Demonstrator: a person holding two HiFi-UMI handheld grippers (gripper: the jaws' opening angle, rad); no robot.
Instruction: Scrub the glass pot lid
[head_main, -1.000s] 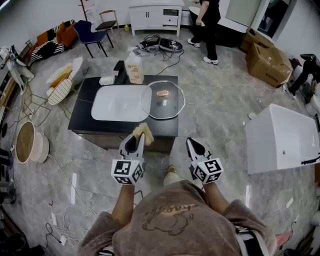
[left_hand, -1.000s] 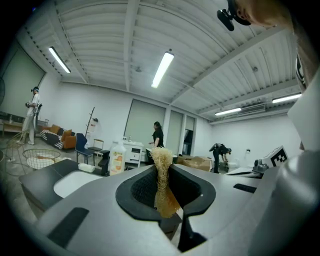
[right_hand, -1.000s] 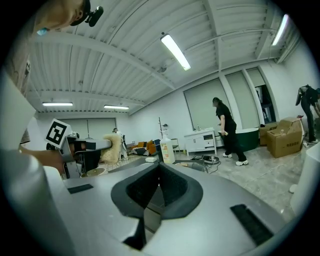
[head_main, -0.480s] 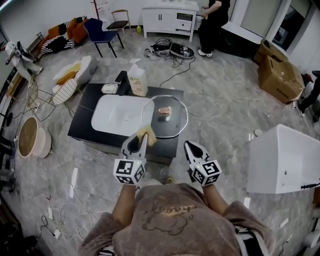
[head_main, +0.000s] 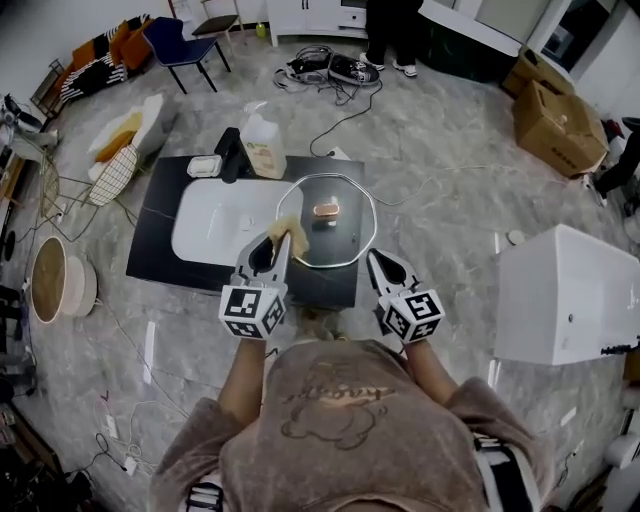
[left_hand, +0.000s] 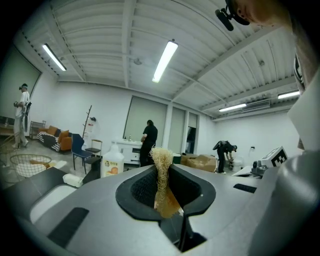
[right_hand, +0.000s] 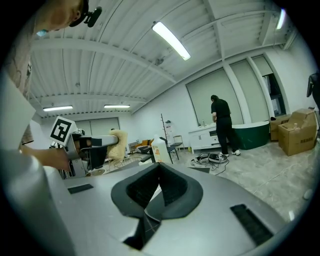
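Around your table: a white basin is set in its left half, with a bottle, a small dish and a black tap along the far edge. On the floor: cables top centre, chair upper left, cartons upper right, white unit at right, round basket at left. A person stands at the top edge, well apart from the table. The lid's closest neighbour is the basin, just beside its left rim; the bottle stands behind it, apart. The lid is on the table's right half, centre of frame, lying flat with its knob up. Its right rim looks to overhang the table edge. It's round, so it has no long axis of its own; the oblong knob runs roughly left-right in frame. Your left gripper is clamped on a fibre scrubber. The tuft sticks out past the tips over the lid's near-left rim; can't tell if it touches the glass. Your right gripper has its pads together on themselves, at the lid's near-right rim.
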